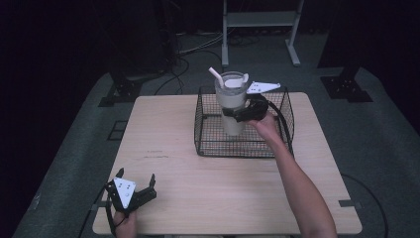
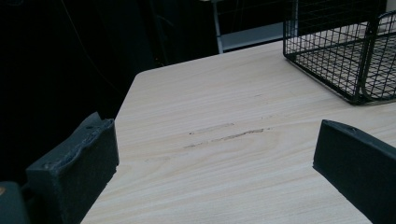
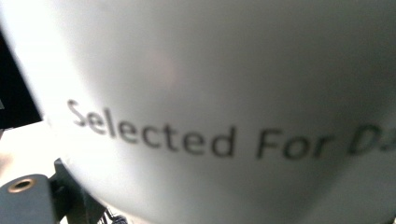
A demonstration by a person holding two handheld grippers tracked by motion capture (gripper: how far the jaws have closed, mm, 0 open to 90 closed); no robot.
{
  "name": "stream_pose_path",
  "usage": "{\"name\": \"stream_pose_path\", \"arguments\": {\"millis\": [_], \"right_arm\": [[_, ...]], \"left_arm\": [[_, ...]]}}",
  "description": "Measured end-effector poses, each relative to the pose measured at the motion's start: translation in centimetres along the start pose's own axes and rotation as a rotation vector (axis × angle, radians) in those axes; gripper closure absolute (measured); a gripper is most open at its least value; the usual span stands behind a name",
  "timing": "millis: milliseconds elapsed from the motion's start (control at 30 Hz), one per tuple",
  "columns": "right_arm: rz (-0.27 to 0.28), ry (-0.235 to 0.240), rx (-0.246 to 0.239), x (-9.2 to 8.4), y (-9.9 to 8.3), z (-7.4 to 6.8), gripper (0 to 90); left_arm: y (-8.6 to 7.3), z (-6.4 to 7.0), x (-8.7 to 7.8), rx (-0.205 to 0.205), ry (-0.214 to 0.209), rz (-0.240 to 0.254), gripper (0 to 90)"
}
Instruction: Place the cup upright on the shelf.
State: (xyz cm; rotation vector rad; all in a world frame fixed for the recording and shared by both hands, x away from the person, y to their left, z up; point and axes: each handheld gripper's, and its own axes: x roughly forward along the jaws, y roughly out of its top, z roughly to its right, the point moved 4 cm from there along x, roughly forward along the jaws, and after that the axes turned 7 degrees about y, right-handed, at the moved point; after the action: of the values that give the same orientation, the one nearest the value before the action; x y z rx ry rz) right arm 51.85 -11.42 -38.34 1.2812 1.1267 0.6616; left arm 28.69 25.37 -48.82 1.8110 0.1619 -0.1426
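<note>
two grippers on record. high view: the right gripper (image 1: 236, 115) is over the black wire basket (image 1: 205, 145) at the far middle of the light wooden table (image 1: 208, 188), its jaws clamped around the pale tumbler (image 1: 231, 101) at about mid height. tumbler upright, clear lid on top, white straw (image 1: 216, 76) slanting up to the left. its base sits low inside the basket walls; whether it touches the basket floor, cannot tell. the person's right hand (image 1: 264, 124) and forearm reach in from the bottom right edge. the gripper's grey three-cornered plate sticks out to the right of the lid. left gripper (image 1: 140, 193) rests near the front left corner of the table, well apart from the basket, jaws spread with nothing between them, left hand (image 1: 126, 224) at the table edge.

left gripper view: two black jaws rise from the bottom corners, wide apart, bare wood grain between them with a couple of faint dark scuff marks (image 2: 229, 135). a corner of the wire basket shows top right, standing on the table. dark floor beyond the table's far left corner.

right gripper view: the tumbler's pale wall sits very close to the lens, blurred, with dark printed lettering (image 3: 154, 135) reading "selected for" and more running off the right edge. a bit of grey gripper body with a brass screw hole shows bottom left.
</note>
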Motion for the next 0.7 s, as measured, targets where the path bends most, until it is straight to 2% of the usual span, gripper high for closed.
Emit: {"name": "stream_pose_path", "arguments": {"millis": [267, 333, 500, 700], "right_arm": [[-0.018, 0.011, 0.024, 1.3, -1.9, 0.7, 7.2], [-0.023, 0.014, 0.024, 1.4, -2.0, 0.7, 7.2], [-0.073, 0.031, 0.007, 2.1, -2.2, 0.9, 7.2], [-0.08, 0.037, 0.007, 2.6, -2.4, 1.3, 7.2]], "left_arm": [[0.0, 0.0, -0.1, -0.001, -0.001, 0.006, 0.0], [0.1, 0.0, -0.1, -0.004, 0.001, 0.007, 0.0], [0.1, 0.3, 0.0, 0.004, -0.004, 0.005, 0.0], [0.1, 0.2, -0.1, 0.003, -0.001, 0.012, 0.0]]}}
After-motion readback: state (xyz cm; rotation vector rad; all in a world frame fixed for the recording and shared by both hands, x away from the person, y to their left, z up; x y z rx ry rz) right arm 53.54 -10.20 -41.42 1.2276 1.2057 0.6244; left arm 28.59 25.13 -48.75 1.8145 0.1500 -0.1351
